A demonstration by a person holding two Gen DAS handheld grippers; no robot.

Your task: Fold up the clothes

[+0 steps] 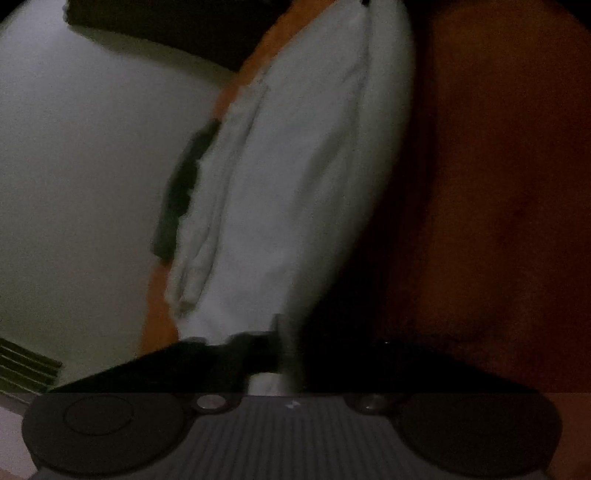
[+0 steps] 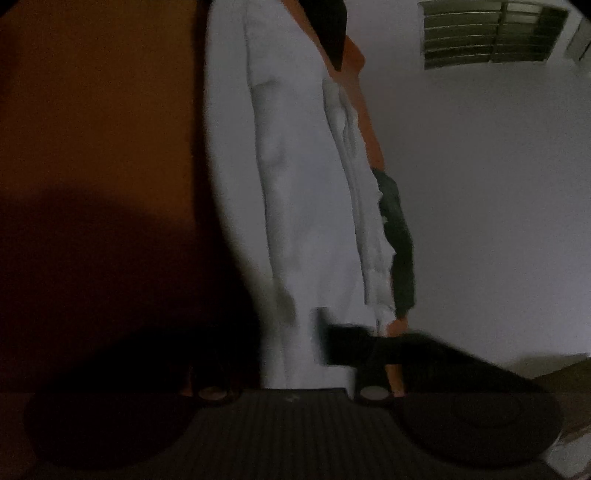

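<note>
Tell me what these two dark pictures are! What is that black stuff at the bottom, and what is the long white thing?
A person holds a grabbing tool in each hand, and each tool carries a small camera looking along its two fingers. One picture comes from the left hand-held gripper, the other from the right hand-held gripper. The black shapes at the bottom are the tools themselves. The long white thing is a white garment, stretched between the two tools, each pinching one end. Behind it are an orange-brown surface, a pale wall and a slatted vent.

Garment [image 1: 295, 184] stretched between left and right grippers.
</note>
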